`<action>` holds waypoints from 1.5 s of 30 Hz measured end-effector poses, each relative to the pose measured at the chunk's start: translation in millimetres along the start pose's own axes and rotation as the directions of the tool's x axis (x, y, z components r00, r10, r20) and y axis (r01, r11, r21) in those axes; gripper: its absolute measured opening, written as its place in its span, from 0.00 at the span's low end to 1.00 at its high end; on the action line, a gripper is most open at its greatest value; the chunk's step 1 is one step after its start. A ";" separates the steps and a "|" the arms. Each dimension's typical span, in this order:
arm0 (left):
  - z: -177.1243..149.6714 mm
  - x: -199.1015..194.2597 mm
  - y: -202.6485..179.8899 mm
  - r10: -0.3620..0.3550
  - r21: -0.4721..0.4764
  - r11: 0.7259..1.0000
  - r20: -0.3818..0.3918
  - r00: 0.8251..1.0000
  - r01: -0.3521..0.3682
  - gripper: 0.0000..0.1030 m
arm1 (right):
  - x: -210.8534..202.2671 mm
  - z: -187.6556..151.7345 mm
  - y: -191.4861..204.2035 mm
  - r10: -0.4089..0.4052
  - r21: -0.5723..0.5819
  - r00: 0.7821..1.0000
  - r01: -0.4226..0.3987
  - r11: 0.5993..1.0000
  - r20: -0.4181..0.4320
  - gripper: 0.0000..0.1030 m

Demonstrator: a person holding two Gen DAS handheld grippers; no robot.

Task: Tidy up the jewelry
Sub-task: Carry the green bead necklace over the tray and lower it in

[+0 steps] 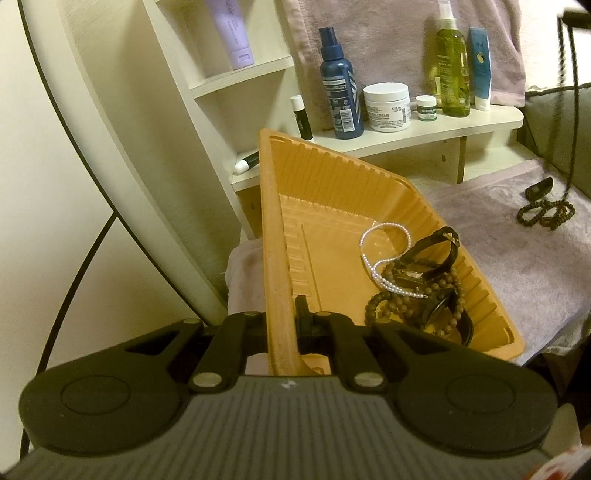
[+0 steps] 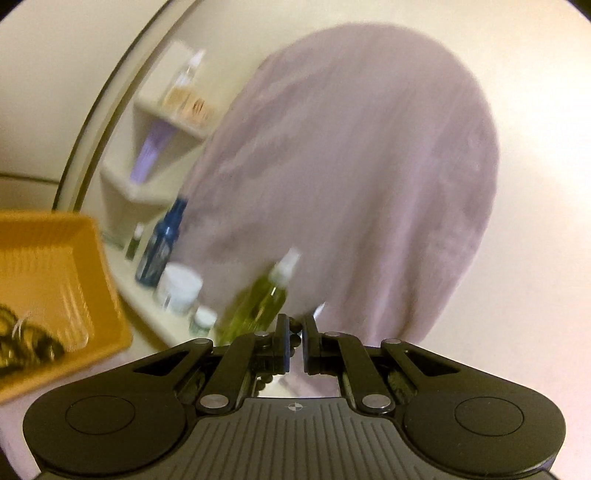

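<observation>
My left gripper point(image 1: 282, 321) is shut on the near rim of an orange plastic tray point(image 1: 273, 236) and holds it tilted. In the tray lie a white pearl string point(image 1: 373, 258), a black watch point(image 1: 428, 264) and brown bead bracelets point(image 1: 399, 306), piled at the lower right side. A long dark bead necklace point(image 1: 546, 214) hangs from the upper right, its lower end coiled on the lilac towel point(image 1: 498, 236). My right gripper point(image 2: 294, 338) is shut on dark beads point(image 2: 293, 334) of that necklace, raised in front of a hanging lilac towel point(image 2: 351, 166). The tray also shows at the left in the right wrist view point(image 2: 55, 277).
A white corner shelf point(image 1: 424, 133) holds a blue spray bottle point(image 1: 340, 85), a white cream jar point(image 1: 388, 107), a small jar point(image 1: 426, 108), a green bottle point(image 1: 452, 70) and a blue tube point(image 1: 480, 68). A small black object point(image 1: 540, 188) lies on the towel. A purple tube point(image 1: 231, 33) stands higher up.
</observation>
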State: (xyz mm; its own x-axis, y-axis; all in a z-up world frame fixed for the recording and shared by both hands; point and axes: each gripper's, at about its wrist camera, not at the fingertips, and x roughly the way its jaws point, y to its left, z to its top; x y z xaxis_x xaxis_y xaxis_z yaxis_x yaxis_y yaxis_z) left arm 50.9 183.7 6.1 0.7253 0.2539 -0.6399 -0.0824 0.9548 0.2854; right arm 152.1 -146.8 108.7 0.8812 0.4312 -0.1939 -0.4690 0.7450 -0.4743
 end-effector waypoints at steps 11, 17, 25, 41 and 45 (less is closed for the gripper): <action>0.3 -0.9 -0.1 -0.001 0.001 1.000 0.001 1.000 0.001 0.07 | -23.7 58.7 -35.2 -0.054 0.028 0.990 0.051 0.998 0.132 0.06; 0.9 -0.8 0.1 -0.002 0.006 1.000 0.001 1.000 0.002 0.07 | -32.1 93.5 -50.8 -0.043 0.068 0.980 0.030 0.997 0.194 0.06; 1.4 -0.9 -0.1 -0.003 0.006 1.000 0.000 1.000 0.003 0.07 | -36.5 148.3 -52.0 0.055 0.131 0.951 -0.100 0.986 0.305 0.06; 2.1 -0.2 0.3 -0.007 0.001 1.000 -0.001 1.000 0.007 0.07 | 19.0 201.6 20.1 0.317 0.206 0.876 -0.407 0.890 0.363 0.06; 1.1 0.6 1.9 -0.010 -0.007 1.000 -0.003 1.000 0.010 0.07 | 49.8 171.4 57.2 0.405 0.262 0.877 -0.467 0.844 0.259 0.06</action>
State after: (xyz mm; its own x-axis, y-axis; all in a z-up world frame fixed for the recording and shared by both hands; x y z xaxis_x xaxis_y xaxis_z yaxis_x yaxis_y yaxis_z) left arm 51.9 185.5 7.1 0.7237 0.2452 -0.6450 -0.0804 0.9583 0.2741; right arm 158.9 4.5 219.1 0.5672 0.8117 -0.1394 -0.8236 0.5609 -0.0844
